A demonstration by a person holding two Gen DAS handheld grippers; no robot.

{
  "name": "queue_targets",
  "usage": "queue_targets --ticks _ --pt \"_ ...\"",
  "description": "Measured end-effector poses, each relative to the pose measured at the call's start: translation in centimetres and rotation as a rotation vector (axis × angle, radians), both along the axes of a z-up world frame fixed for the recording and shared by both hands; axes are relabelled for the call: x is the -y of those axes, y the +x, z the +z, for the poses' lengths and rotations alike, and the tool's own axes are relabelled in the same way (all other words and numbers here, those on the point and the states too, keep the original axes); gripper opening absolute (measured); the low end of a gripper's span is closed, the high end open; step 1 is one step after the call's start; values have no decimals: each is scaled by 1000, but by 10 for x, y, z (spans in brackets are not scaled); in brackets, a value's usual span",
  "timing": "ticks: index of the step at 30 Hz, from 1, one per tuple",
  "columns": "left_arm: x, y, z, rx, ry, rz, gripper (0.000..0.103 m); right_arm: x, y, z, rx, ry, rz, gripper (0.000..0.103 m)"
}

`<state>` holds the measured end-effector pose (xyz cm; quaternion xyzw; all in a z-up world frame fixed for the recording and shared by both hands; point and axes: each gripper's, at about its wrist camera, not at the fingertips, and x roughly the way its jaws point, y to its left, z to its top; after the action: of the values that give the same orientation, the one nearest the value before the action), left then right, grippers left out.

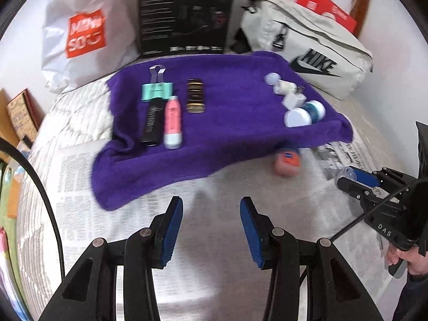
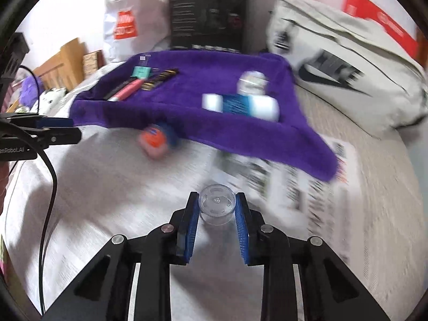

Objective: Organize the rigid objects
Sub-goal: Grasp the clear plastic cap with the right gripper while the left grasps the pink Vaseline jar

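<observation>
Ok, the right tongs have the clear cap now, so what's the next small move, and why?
Probably carry the clear cap up onto the purple towel and set it beside the white-and-blue containers. The right tongs are shut on it, over newspaper off the towel, where the sorted items lie. The left tongs are open and empty.

Readable stuff: the grey bag [image 1: 307,40] says "NIKE" with the swoosh, the right claw [image 1: 347,178] body has "DAS" on it, and the left claw [image 2: 57,131] reads "enRobot.AI", cut off at the edge.
</observation>
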<state>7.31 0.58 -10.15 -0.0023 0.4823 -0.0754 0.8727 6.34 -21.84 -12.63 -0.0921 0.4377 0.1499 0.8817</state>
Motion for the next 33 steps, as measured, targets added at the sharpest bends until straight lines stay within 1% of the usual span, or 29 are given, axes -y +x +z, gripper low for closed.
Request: queue_targets --ticks 5,8,10,14,17,21,28,33 --pt "30 0 0 -4 1 -56 42 34 -5 -2 10 -1 -89 27" --pt "48 4 -4 -12 20 -79 42 43 -8 -6 22 -4 -110 27" --pt "55 8 -6 -14 27 -87 42 48 -11 -8 28 17 -119 27" --pt "69 17 -12 -29 12 -115 42 50 -12 -10 36 25 -122 27" --pt "78 24 -15 -29 21 -133 42 50 -12 -11 31 32 -124 27" --pt "87 31 -16 -31 15 -149 42 50 -12 -11 31 29 -125 27" --pt "97 45 -22 -59 38 -142 42 51 -13 -11 27 38 -126 27" --pt "103 50 -24 -50 62 -136 42 50 -12 -11 27 35 -125 27"
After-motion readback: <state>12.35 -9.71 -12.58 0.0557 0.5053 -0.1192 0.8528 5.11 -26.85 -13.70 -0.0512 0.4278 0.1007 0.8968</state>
